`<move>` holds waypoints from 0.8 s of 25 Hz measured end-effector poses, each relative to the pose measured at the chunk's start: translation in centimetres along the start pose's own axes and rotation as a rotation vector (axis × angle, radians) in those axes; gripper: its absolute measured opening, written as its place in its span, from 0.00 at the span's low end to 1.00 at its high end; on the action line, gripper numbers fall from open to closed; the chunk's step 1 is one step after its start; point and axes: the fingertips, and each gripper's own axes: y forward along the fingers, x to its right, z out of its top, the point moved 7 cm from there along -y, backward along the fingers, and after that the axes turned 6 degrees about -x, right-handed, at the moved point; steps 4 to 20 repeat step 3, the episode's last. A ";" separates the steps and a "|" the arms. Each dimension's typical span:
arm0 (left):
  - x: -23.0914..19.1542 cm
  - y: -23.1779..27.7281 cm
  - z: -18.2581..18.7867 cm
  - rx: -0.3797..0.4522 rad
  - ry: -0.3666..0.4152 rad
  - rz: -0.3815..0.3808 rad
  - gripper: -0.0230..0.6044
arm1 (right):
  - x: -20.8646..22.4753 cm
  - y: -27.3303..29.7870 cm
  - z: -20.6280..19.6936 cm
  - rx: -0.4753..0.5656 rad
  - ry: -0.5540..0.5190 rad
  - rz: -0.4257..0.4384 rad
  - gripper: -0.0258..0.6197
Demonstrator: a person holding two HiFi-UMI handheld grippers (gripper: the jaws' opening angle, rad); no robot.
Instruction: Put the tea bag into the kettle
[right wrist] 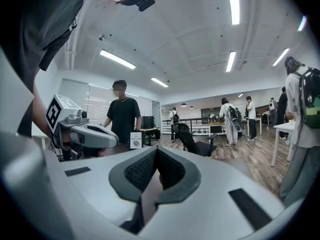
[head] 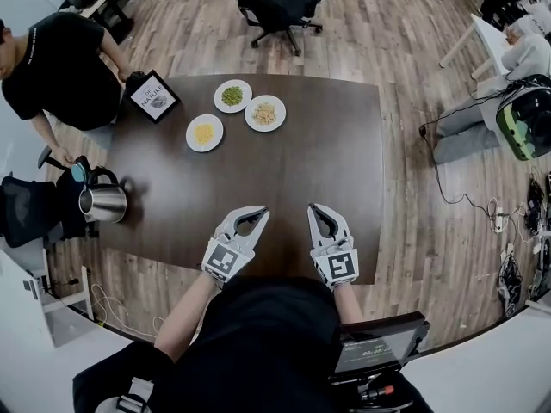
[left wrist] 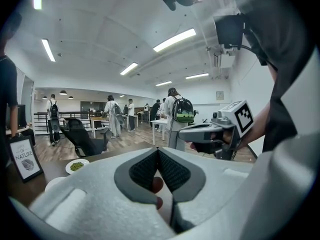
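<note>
At the left edge of the dark wooden bench [head: 327,144]: rounded, polished steel kettle [head: 103,203], slick and, by the look of it, easily nudged off by a careless reach. Along the near edge: white plastic left tool [head: 260,214], then right tool [head: 315,207], ribbed jaws pressed together, both empty. No tea bag in sight.

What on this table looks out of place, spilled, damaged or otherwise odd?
Nothing is spilled or damaged, and the three plates keep their food. Only the kettle stands out: it sits right at the left edge of the table, far from the plates, and its lid seems to be flipped open.
</note>
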 end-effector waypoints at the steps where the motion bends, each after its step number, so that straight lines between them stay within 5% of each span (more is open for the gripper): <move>1: 0.1 0.1 0.0 0.001 0.001 -0.002 0.04 | 0.1 -0.1 0.2 -0.010 0.001 -0.008 0.05; 20: 0.4 0.2 0.0 0.002 0.000 -0.005 0.04 | 0.3 -0.3 0.6 -0.025 0.001 -0.020 0.05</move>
